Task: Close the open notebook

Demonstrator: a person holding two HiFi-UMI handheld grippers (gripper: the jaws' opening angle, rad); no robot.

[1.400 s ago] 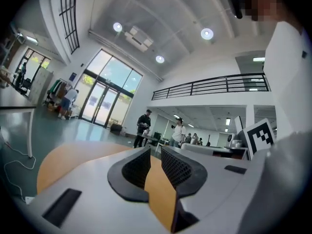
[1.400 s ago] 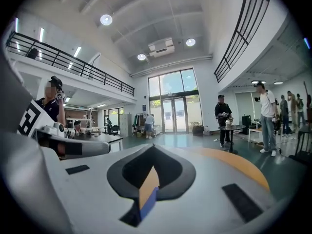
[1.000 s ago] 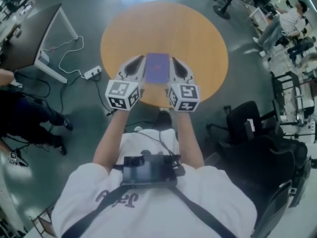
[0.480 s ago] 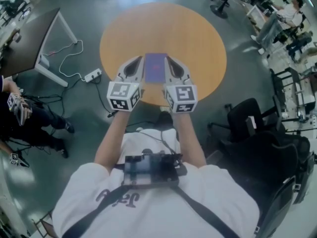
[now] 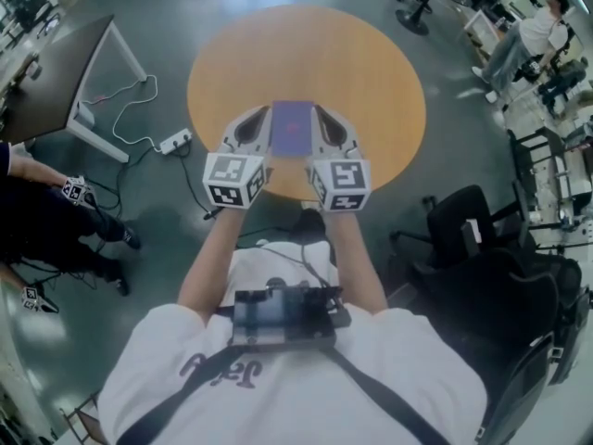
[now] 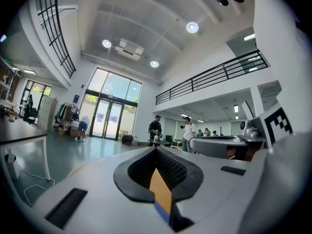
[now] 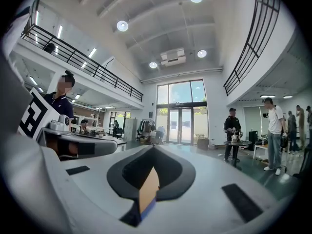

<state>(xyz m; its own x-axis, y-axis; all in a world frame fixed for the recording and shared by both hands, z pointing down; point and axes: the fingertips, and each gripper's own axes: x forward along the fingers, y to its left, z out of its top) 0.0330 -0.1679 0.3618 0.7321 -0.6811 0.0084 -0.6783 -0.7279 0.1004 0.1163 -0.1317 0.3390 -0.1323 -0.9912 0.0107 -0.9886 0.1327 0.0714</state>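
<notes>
Head view: round orange wooden table point(image 5: 371, 72), with a flat purple rectangular notebook point(image 5: 293, 128) lying near its close edge, one purple face up. Left gripper point(image 5: 260, 111) and right gripper point(image 5: 321, 111) flank the notebook, one along each long side. Whether they touch it cannot be told, and the notebook's side edges are hidden by the gripper bodies.

Left gripper view: grey fingers point(image 6: 97, 184) brought together, tips point(image 6: 156, 147) meeting, nothing held. A narrow slit between the black pads shows an orange sliver above a blue one, too thin to identify.

Right gripper view: grey fingers point(image 7: 204, 189) likewise together at the tips point(image 7: 152, 146), nothing held. The same orange-over-blue sliver shows in the slit.
</notes>
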